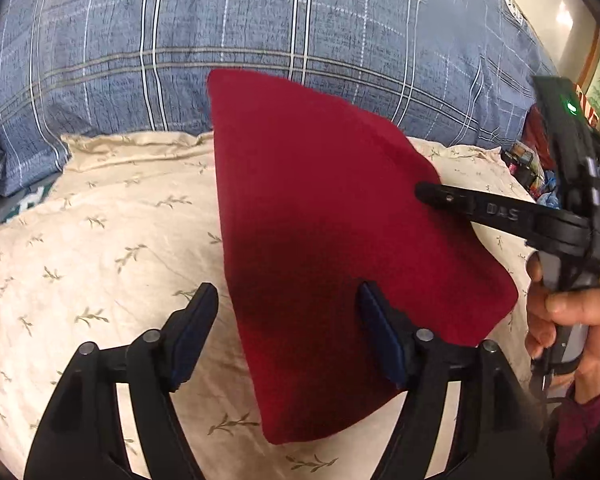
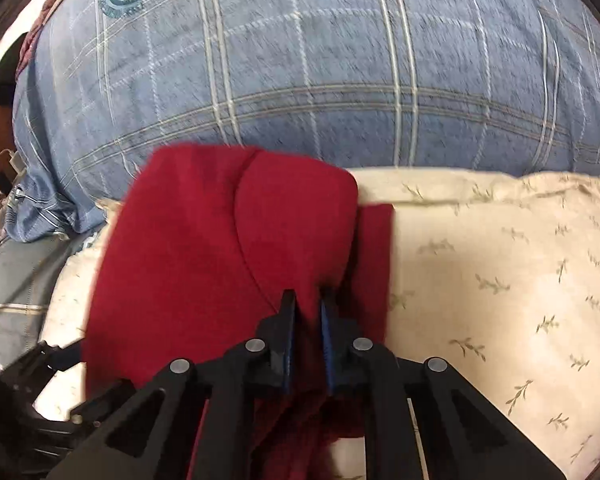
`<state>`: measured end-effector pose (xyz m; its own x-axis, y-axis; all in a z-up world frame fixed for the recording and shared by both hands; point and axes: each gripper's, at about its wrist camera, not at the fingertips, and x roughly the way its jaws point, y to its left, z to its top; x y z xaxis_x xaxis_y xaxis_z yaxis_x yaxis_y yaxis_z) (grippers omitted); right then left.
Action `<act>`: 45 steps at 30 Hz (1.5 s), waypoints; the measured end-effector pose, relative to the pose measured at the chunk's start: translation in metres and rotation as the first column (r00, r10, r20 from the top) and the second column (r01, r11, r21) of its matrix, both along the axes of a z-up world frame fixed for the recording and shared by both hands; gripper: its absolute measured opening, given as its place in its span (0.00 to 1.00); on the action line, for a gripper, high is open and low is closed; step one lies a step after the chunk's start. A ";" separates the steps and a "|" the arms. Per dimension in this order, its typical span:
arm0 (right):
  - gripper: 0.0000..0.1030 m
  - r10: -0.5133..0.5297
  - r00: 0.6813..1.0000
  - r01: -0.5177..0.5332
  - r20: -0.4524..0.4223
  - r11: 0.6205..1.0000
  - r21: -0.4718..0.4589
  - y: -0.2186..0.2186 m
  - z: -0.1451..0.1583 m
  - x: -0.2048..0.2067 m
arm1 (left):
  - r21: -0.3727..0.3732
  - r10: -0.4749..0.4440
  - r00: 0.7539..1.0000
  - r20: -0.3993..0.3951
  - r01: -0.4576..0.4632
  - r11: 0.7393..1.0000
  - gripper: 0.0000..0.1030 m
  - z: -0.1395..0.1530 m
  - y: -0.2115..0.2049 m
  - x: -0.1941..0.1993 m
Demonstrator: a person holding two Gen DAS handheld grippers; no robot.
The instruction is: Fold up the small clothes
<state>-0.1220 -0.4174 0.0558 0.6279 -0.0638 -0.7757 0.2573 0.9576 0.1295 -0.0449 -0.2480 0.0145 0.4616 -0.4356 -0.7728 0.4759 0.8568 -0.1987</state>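
A blue plaid quilt (image 1: 260, 32) fills the back, with a cream leaf-print pillow (image 1: 100, 232) in front of it. Over the pillow hangs the red garment (image 1: 332, 216), seemingly lifted, though blur makes that uncertain. The right gripper (image 2: 307, 304) pinches its edge; the left gripper (image 1: 288, 312) stands spread wide, holding nothing.

Both grippers are black plastic with dark blue pads (image 1: 188, 332) and round silver pins (image 2: 256, 345). At right, a bare hand (image 1: 560, 320), maroon sleeve (image 1: 584, 420).
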 end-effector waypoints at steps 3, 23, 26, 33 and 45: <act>0.23 -0.036 0.999 0.035 0.017 0.996 0.088 -0.010 0.011 -0.016 | 0.005 0.004 1.000 0.007 -0.004 1.000 0.71 0.002 0.000 -0.001; 0.19 -0.065 0.996 0.069 0.056 0.996 -0.058 0.005 -0.013 0.041 | 0.012 0.027 0.999 0.044 -0.028 1.000 0.76 0.005 -0.019 0.039; 0.19 -0.052 0.997 0.055 0.050 0.996 -0.068 0.006 -0.013 0.041 | 0.010 0.033 0.999 0.042 -0.034 0.999 0.76 0.002 -0.023 0.040; 0.30 -0.034 0.995 0.038 0.091 0.999 -0.035 0.015 0.020 -0.002 | 0.005 0.039 0.998 0.038 -0.040 0.999 0.76 0.001 -0.017 0.036; 0.45 -0.036 0.996 0.031 0.082 0.997 0.064 -0.002 -0.007 -0.029 | -0.093 0.032 0.998 -0.056 -0.037 0.995 0.78 0.005 0.002 0.034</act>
